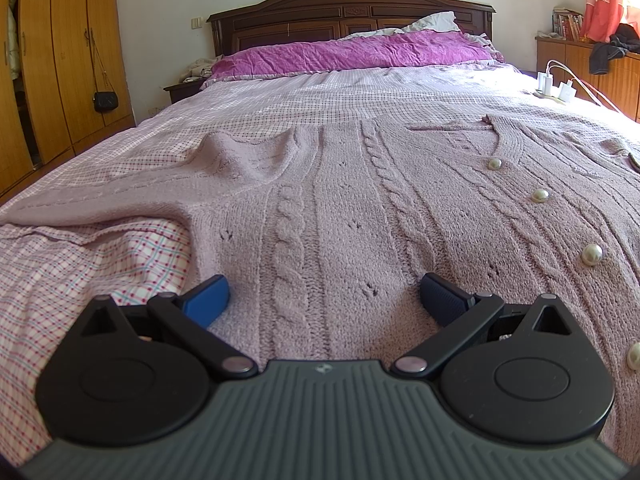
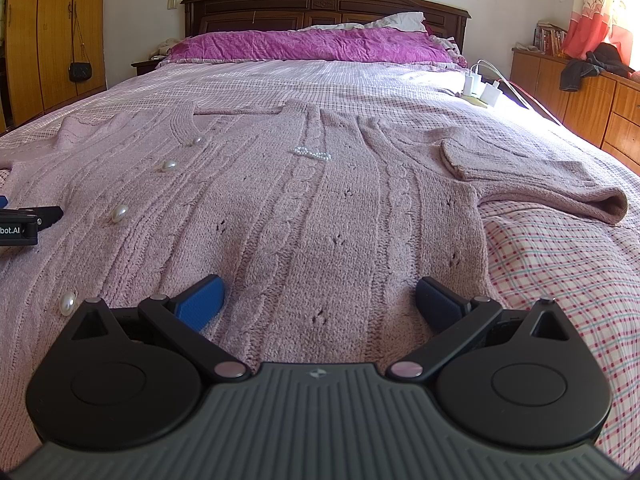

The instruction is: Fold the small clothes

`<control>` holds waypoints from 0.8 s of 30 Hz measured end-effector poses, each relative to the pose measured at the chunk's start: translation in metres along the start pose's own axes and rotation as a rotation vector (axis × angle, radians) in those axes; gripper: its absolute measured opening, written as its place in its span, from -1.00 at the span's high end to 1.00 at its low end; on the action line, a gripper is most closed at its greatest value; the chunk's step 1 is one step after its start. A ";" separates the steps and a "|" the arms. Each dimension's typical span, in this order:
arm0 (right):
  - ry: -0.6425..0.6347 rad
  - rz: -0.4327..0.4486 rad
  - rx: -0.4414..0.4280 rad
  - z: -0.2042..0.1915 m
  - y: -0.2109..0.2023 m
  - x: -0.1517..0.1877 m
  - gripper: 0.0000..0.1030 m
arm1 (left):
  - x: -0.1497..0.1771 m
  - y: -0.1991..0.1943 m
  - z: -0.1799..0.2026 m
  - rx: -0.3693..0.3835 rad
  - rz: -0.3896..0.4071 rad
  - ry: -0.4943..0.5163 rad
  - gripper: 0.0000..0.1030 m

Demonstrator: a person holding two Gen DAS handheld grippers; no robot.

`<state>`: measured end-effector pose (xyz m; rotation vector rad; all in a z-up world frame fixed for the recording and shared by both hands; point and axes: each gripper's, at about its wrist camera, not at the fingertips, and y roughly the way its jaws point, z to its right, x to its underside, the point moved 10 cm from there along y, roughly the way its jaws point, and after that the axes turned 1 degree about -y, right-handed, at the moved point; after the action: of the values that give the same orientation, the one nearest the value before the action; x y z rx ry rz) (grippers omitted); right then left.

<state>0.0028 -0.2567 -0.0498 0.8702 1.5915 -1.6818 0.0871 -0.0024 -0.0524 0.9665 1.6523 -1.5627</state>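
Pale pink cable-knit cardigan (image 1: 360, 208) lies spread flat on the bed (image 1: 280, 96), chunky fuzzy yarn, raised braided cables and small eyelet holes running lengthwise, a row of round pearl buttons (image 1: 591, 254) down the front placket. In the right wrist view one sleeve (image 2: 532, 180) is folded across on the right side, ribbed cuff showing, and a small beaded bow trim (image 2: 313, 154) sits on the chest. Under it a thin checked sheet, fine pink-purple grid further up, larger red and teal plaid (image 2: 560, 264) near the hem. Crinkled magenta quilt (image 1: 352, 54) is bunched at the dark carved wooden headboard (image 1: 348, 10). Left gripper (image 1: 324, 300) released, blue textured pads wide apart, low over the cardigan's hem area, nothing between them; can't tell if the tips touch the knit. Right gripper (image 2: 318, 302) same: spread wide, empty, over the knit near the hem by the cardigan's right edge. Left gripper also shows at the left edge of the right wrist view, a black part with partial white lettering "bot.AI" (image 2: 10, 231). White chargers (image 2: 480, 88) with cables sit on the far right bed edge.
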 end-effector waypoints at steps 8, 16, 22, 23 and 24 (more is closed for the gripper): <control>0.000 0.000 0.000 0.000 0.000 0.000 -1.00 | 0.000 0.000 0.000 0.001 0.001 0.001 -1.00; 0.000 0.000 0.000 0.000 0.000 0.000 -1.00 | 0.000 0.000 0.000 0.000 0.001 0.001 -1.00; 0.004 -0.001 0.000 0.000 0.000 0.000 -1.00 | 0.000 0.000 0.000 -0.001 0.001 -0.001 -1.00; 0.007 -0.002 0.003 0.000 0.000 0.000 -1.00 | 0.001 0.000 0.000 -0.004 0.001 0.002 -1.00; 0.010 0.000 0.007 0.001 0.001 -0.001 -1.00 | 0.000 0.000 0.000 -0.009 0.001 0.006 -1.00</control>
<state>0.0038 -0.2577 -0.0498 0.8834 1.5935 -1.6870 0.0869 -0.0024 -0.0528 0.9680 1.6621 -1.5516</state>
